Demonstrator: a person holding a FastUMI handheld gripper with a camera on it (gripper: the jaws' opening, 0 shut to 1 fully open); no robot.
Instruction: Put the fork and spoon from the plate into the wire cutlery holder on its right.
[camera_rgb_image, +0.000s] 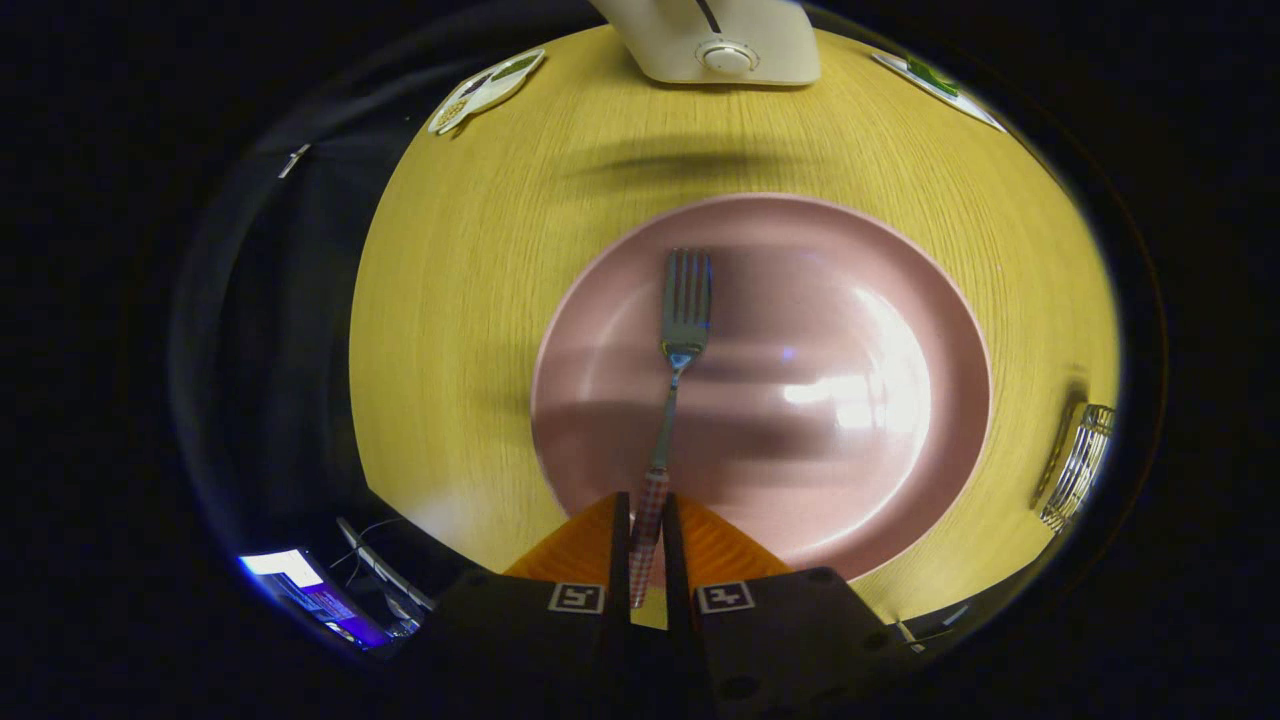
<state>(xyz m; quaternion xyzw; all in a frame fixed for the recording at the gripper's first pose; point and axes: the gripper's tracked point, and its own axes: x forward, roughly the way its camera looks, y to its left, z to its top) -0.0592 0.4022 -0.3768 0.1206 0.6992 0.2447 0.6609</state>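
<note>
- Gripper (646, 545) closed down narrow on the fork (676, 375); both fingers (617, 545) press against the checked handle, one on each side.
- Fork runs straight ahead from between the fingers. Metal neck and tines lie out over the plate, tines farthest from the gripper, roughly over the plate's middle-left.
- Cannot tell whether the fork is resting on the plate or lifted just clear of it; streaky shadows cross the plate beneath it.
- Pink round plate (900, 270) sits just ahead of the fingers, its near rim partly hidden under them. Strong glare on its right half.
- Apart from the fork, the plate's visible surface is bare.
- Plate stands on a light wood-grain tabletop (470, 290).
- Wire cutlery holder (1078, 465) off to the right of the gripper and plate, near the table's edge, apart from the plate rim. Seen heavily distorted; contents cannot be made out.
- Beyond the plate, at the table's far side: a cream appliance with a round dial (725, 45).
- Far left of that, a small flat card or tray with a picture (487, 88); far right, another flat card with a green patch (935, 80).
- Down to the left of the gripper, off the table: a lit screen (300, 585) and some cables.
</note>
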